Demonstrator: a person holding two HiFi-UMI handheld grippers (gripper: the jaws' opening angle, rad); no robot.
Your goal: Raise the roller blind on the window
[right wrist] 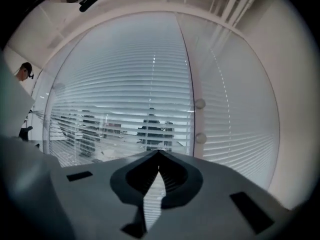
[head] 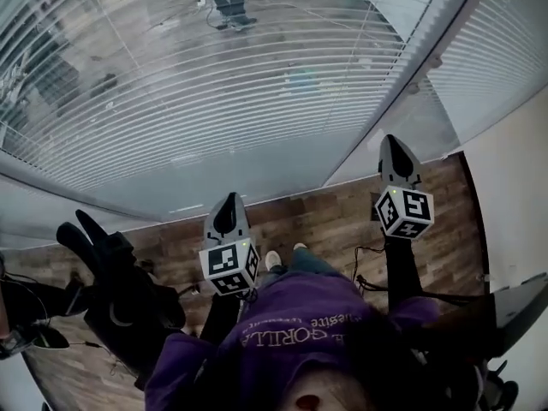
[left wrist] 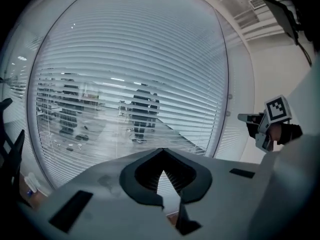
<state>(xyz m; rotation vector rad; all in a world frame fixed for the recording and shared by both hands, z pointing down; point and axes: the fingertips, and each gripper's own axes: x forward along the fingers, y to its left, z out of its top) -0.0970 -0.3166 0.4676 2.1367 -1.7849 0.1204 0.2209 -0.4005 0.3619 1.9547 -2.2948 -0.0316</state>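
Observation:
A slatted blind [head: 214,84] hangs down over the wide window pane; a second slatted pane [head: 505,32] lies to its right, past a pale frame post [head: 402,101]. Two round knobs [right wrist: 199,104] sit on that post. My left gripper [head: 231,197] is shut on nothing and points at the window's lower part, apart from the glass. In its own view its jaws [left wrist: 161,150] meet at the tips before the blind [left wrist: 140,59]. My right gripper [head: 392,139] is held higher, close to the post, jaws shut and empty [right wrist: 159,151]. It shows in the left gripper view [left wrist: 250,118].
A black stand with cables [head: 111,289] is on the wooden floor [head: 325,212] at my left. A white wall [head: 514,169] closes the right side, with a dark object [head: 514,306] low beside it. The person's feet [head: 282,257] are near the window base.

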